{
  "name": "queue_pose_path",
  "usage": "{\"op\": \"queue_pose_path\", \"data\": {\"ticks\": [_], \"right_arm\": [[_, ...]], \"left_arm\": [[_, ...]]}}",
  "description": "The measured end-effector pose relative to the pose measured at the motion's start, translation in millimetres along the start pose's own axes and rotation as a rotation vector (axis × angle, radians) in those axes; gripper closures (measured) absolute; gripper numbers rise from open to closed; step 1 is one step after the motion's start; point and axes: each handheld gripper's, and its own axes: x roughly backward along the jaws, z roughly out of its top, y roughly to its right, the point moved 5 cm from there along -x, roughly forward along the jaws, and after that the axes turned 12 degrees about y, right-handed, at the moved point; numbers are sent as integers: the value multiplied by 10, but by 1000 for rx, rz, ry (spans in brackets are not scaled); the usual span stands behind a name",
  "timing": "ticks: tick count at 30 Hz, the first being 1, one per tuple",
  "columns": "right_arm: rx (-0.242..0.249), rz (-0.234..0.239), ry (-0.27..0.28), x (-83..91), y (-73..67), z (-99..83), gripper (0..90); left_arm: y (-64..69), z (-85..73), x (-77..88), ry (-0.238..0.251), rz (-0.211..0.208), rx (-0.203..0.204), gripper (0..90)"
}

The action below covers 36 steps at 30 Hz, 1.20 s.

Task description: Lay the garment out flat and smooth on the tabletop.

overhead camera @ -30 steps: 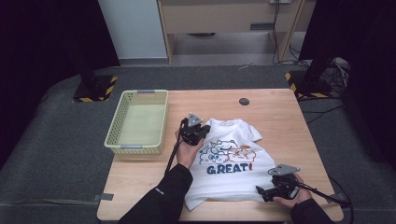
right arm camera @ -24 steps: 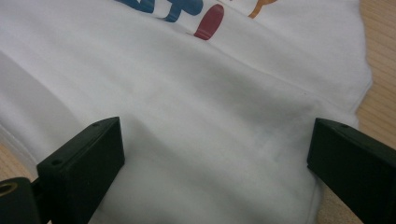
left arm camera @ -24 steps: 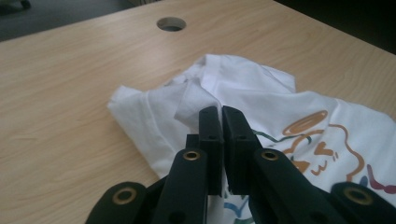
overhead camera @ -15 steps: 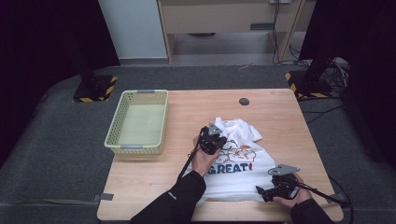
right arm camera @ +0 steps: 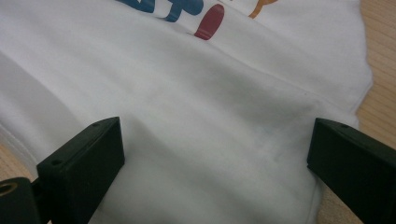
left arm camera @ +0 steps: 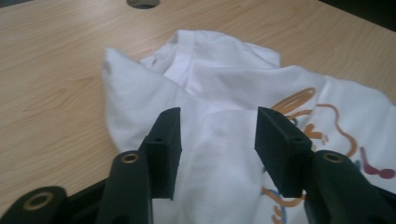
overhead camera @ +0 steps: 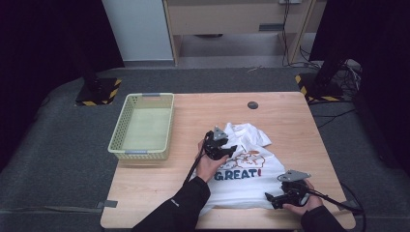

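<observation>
- Left gripper (overhead camera: 227, 151) had moved rightward over the shirt's printed front, jaws parted, grasping nothing.
- Soft white cotton T-shirt (overhead camera: 251, 181) lay crumpled on the wooden table (overhead camera: 295, 121).
- Right gripper (overhead camera: 278, 195) stayed put, jaws spread wide over the hem.

Basket (overhead camera: 141, 126) on wooden table (overhead camera: 290, 121)

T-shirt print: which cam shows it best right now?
High view. The T-shirt lies flat enough there to read "GREAT!" and see the cartoon above it. The left gripper view catches orange outlines beside its open jaws, on the T-shirt. The right gripper view shows blue and red letter bottoms at the top edge, mostly plain white fabric.
</observation>
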Motion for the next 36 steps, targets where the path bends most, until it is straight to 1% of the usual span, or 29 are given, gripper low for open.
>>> {"op": "queue_pose_path", "data": {"ticks": [1, 3, 4, 5, 7, 9, 10, 12, 14, 16, 17, 20, 24, 25, 30, 33, 36], "right_arm": [[1, -1, 1, 0, 1, 0, 40], [-1, 0, 0, 0, 0, 1, 39], [-1, 0, 0, 0, 0, 1, 39], [-2, 0, 1, -2, -1, 1, 39], [-2, 1, 1, -2, -1, 1, 39], [-2, 1, 1, -2, -1, 1, 39], [-2, 1, 1, -2, -1, 1, 39], [-1, 1, -1, 0, -1, 1, 40], [1, 1, 0, 0, 0, 0, 40], [1, 1, 0, 0, 0, 0, 40], [1, 1, 0, 0, 0, 0, 40], [1, 1, 0, 0, 0, 0, 40], [1, 1, 0, 0, 0, 0, 40], [1, 1, 0, 0, 0, 0, 40], [1, 1, 0, 0, 0, 0, 40], [1, 1, -1, 0, 0, 0, 40], [1, 1, 0, 0, 0, 0, 40]], "left_arm": [[-30, -15, -5, -11, 4, 5, 491], [-81, -72, -33, -50, 2, 12, 487], [-81, -72, -33, -50, 2, 12, 488], [-95, -108, -50, -76, -4, 18, 493], [-83, -134, -59, -97, -14, 24, 511], [-53, -149, -61, -114, -21, 8, 534], [-53, -149, -61, -114, -21, 8, 545], [3, -165, -65, -135, -27, -25, 570], [35, -180, -68, -150, -36, -41, 591], [49, -190, -70, -155, -41, -44, 609], [66, -207, -71, -163, -44, -55, 609], [82, -233, -65, -172, -45, -62, 649], [98, -247, -38, -177, -45, -56, 727], [105, -247, -33, -175, -43, -48, 743], [135, -264, -2, -206, -48, -46, 823], [155, -273, 6, -203, -45, -34, 855], [166, -266, 23, -192, -42, -44, 875]]}}
